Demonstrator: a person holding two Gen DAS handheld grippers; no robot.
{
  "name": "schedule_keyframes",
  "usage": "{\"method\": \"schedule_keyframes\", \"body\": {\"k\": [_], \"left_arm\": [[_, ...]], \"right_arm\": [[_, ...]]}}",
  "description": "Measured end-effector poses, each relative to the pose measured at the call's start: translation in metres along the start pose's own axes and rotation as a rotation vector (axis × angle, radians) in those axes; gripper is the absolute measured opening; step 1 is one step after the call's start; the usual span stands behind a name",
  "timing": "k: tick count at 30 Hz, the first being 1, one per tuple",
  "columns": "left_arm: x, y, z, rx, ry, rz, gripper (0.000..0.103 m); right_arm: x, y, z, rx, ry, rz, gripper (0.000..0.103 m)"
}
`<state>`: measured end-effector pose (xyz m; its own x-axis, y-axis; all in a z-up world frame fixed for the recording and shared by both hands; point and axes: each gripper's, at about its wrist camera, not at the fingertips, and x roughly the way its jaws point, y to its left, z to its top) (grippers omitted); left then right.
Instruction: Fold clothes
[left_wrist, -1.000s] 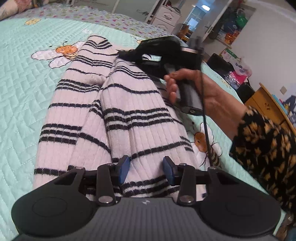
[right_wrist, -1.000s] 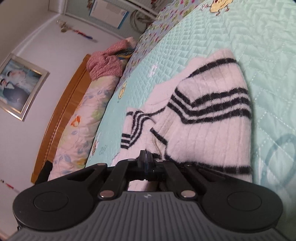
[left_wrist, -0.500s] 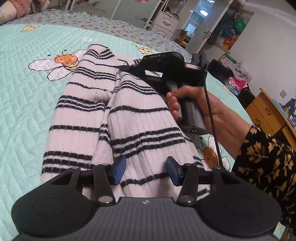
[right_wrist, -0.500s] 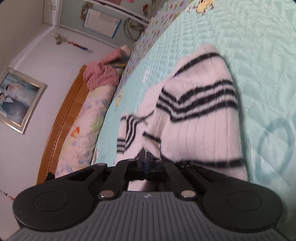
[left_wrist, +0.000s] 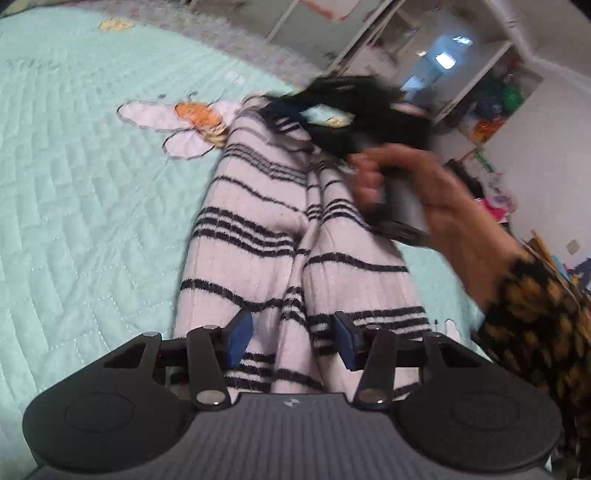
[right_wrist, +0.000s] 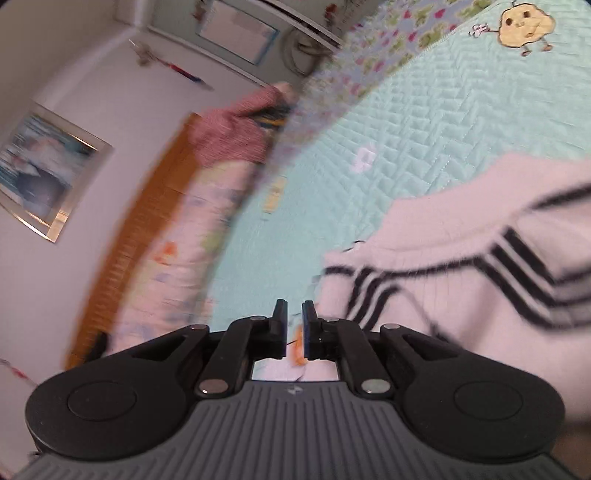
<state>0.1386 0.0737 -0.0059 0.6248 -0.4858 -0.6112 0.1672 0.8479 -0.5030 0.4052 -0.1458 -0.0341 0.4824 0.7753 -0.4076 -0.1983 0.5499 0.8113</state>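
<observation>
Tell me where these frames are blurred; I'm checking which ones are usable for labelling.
Left wrist view: the right gripper and hand smear, the striped sweater stays fairly sharp. Right wrist view: headboard, pillow and framed picture streak.

Sweater (left_wrist: 258, 236) fuzzy ribbed knit, white with black stripes. Bedspread (left_wrist: 81, 192) quilted cloth, slight sheen. Headboard (right_wrist: 125, 258) glossy wood; left gripper (left_wrist: 293, 338) matt black plastic, blue pads.

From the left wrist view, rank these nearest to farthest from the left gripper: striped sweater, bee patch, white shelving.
1. striped sweater, directly under the left gripper.
2. bee patch, upper left on the quilt.
3. white shelving, along the far wall.
</observation>
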Motion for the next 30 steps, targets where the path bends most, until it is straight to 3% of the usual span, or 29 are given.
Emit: {"method": "schedule_keyframes", "body": {"k": [3,6,10,16,19,20,22,25,27,30], "left_arm": [[-0.001,-0.006,-0.005,0.059,-0.012,0.014,0.051],[0.0,-0.012,-0.01,0.1,-0.028,0.028,0.051],[-0.003,-0.018,-0.017,0.137,-0.058,0.052,0.052],[-0.007,-0.017,-0.018,0.129,-0.063,0.049,0.052],[-0.005,-0.017,-0.015,0.132,-0.055,0.054,0.052],[-0.004,-0.016,-0.014,0.134,-0.052,0.057,0.052],[-0.003,-0.018,-0.014,0.139,-0.045,0.065,0.052],[-0.005,-0.018,-0.011,0.132,-0.035,0.061,0.052],[-0.011,-0.016,-0.004,0.098,-0.021,0.034,0.052],[-0.025,-0.014,0.014,0.047,-0.034,-0.035,0.051]], "right_arm": [[0.026,-0.006,0.004,0.019,0.028,-0.082,0.0],[0.036,-0.006,0.006,0.013,0.046,-0.131,0.0],[0.047,0.01,0.006,-0.088,0.062,-0.203,0.0],[0.05,0.016,0.001,-0.115,0.023,-0.238,0.0],[0.053,0.047,-0.005,-0.296,0.009,-0.321,0.001],[0.049,0.058,-0.008,-0.349,-0.006,-0.323,0.007],[0.025,0.067,-0.01,-0.359,-0.073,-0.235,0.014],[-0.035,0.054,-0.003,-0.199,-0.21,-0.09,0.02],[-0.072,0.036,0.0,-0.106,-0.266,-0.058,0.021],[-0.099,0.0,0.004,0.005,-0.294,-0.081,0.024]]}}
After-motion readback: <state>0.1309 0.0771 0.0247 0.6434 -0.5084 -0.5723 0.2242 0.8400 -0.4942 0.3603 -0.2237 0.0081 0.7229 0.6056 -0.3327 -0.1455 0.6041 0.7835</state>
